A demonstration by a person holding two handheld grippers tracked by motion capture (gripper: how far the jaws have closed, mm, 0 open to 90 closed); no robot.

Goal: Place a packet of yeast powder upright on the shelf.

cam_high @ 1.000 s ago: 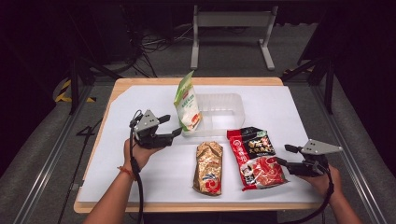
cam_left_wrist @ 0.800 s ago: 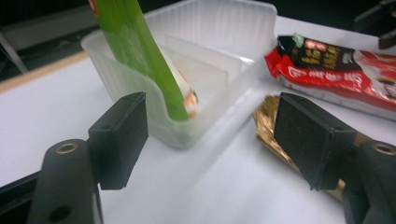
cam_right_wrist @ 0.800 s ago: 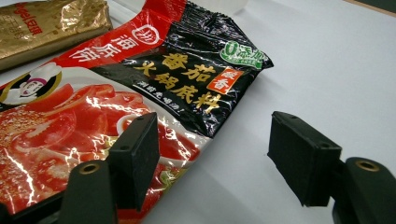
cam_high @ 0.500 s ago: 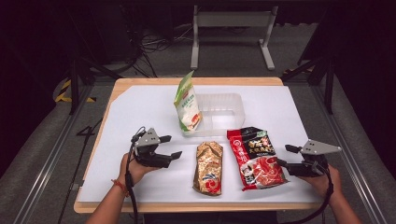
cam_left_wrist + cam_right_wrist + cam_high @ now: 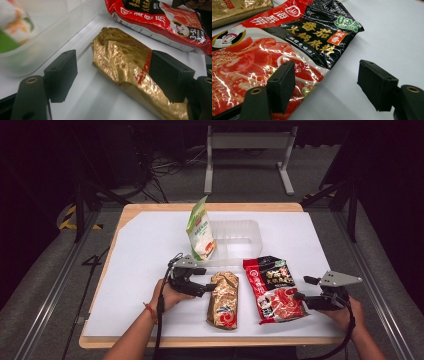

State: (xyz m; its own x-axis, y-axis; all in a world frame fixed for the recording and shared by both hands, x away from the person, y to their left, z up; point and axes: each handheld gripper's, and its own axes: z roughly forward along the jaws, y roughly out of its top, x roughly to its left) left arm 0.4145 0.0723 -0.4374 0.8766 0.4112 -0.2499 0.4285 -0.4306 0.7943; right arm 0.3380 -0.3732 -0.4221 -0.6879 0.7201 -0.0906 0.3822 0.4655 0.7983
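Note:
A gold snack packet (image 5: 223, 299) lies flat near the table's front. A red and black sauce packet (image 5: 272, 287) lies to its right. My left gripper (image 5: 207, 287) is at the gold packet's left edge. In the left gripper view the gripper (image 5: 116, 68) is open; its jaws have just been opening, and the gold packet (image 5: 120, 60) lies between them untouched. My right gripper (image 5: 299, 297) sits at the red packet's right edge. It is open (image 5: 329, 82) and has just been opening, with the red packet's (image 5: 274, 42) edge under its left jaw.
A green and white pouch (image 5: 201, 231) stands upright against the left end of a clear plastic tray (image 5: 240, 237) behind the packets. White sheet (image 5: 140, 250) covers the wooden table. Dark floor and metal frames surround it.
My left hand has moved from beside the standing pouch toward the near edge and right, down to the gold packet. The right hand has stayed in place.

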